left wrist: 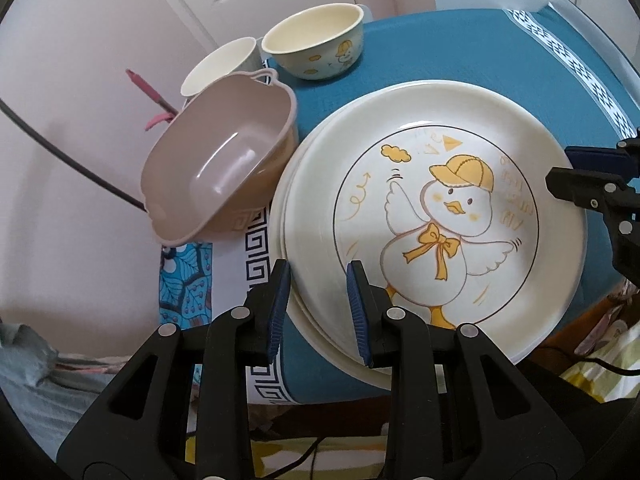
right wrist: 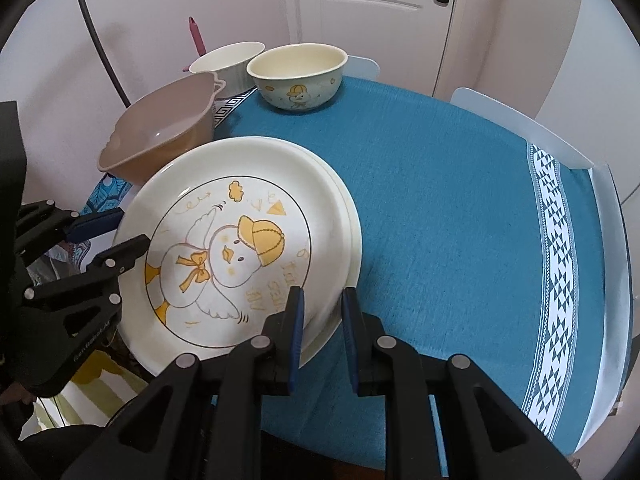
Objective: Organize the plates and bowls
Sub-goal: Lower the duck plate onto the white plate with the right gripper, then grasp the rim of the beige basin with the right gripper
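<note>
A stack of cream plates, the top one with a yellow-capped duck drawing, lies on the blue tablecloth. My left gripper is open, its jaws astride the stack's near-left rim; it also shows in the right wrist view. My right gripper is open astride the stack's other rim; it also shows in the left wrist view. A duck-print bowl, a white ribbed bowl and a tilted brown plastic basin stand behind the plates.
The table has a blue cloth with a white patterned border. White chair backs stand along its far edge. A door and pink wall lie behind. A pink handle and a dark cable are left of the basin.
</note>
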`<state>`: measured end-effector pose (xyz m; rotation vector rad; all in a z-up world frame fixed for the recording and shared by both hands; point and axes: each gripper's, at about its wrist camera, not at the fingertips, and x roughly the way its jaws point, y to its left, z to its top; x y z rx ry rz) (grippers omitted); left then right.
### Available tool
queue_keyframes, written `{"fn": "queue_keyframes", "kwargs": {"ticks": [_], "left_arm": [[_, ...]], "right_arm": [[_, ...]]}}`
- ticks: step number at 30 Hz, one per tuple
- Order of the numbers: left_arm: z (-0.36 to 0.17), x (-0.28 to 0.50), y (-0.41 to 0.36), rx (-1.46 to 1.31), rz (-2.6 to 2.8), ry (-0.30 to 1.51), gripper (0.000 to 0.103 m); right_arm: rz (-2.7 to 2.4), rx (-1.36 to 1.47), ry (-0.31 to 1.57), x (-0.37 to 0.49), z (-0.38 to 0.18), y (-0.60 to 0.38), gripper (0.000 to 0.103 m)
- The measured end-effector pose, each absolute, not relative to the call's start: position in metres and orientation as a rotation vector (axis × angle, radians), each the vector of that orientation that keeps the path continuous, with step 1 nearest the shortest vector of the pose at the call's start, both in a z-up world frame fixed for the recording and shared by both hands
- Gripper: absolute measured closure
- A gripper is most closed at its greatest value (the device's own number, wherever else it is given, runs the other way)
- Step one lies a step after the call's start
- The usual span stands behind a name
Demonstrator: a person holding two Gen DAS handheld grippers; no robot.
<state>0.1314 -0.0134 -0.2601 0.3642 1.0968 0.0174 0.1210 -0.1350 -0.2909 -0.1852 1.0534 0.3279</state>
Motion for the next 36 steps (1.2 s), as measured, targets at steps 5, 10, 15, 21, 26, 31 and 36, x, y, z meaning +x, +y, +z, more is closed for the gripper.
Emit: {"fn": "queue_keyframes", "kwargs": {"ticks": [5,10,15,21,26,31,36], "left_arm": [[-0.242,0.134,-0.007,0.276,0.005,1.103,0.078],[-0.195,0.137,0.014,0.131,0.031,1.044,0.074],[-0.159,0.146,0.065,-0.078,0.163,0.924,0.000],[-0.176,0.171,0.120,-0.249,0.183,0.956,0.000],[-0.217,0.189,0.153,-0.389,0.167,1.039,0.001],[-0.258,0.208,0.162,-0.434,0.126,1.136,0.030],[-0.277,0.222,0.159,-0.415,0.093,1.182,0.042]], "right_arm": [[0.363,-0.149,1.029,0.123,-0.275,-0.143,0.086],[0.454,-0.083,0.991,0.141,-0.233,-0.151,0.084],[0.580,-0.030,0.916,0.176,-0.195,-0.143,0.000],[0.618,-0.133,0.964,0.221,-0.195,-0.093,0.000],[0.638,-0.193,1.038,0.246,-0.223,-0.039,0.000],[0.688,-0.138,1.158,0.276,-0.268,-0.008,0.001],[0.723,-0.160,1.219,0.288,-0.293,0.014,0.038]]}}
